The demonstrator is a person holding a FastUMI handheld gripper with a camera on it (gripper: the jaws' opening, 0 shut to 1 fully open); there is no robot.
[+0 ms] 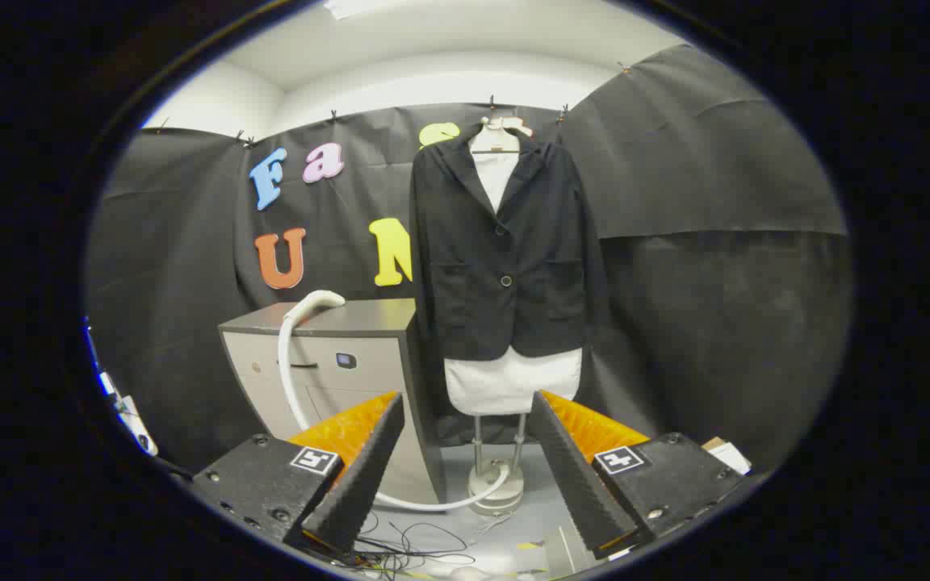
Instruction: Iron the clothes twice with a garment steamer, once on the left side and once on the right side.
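1. The jacket (505, 250) hangs far ahead, right of the cabinet (336, 355); I judge neither side ironed yet.
2. The steamer (313, 304) rests on the cabinet, untouched.
3. My gripper (465, 476) is spread wide, holding nothing.

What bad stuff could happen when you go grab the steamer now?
The hand-held gripper is open and holds nothing. The steamer head lies near the cabinet top's edge, so a poor grab might knock it off. Its hose loops to the floor and could snag on the jacket stand's base.
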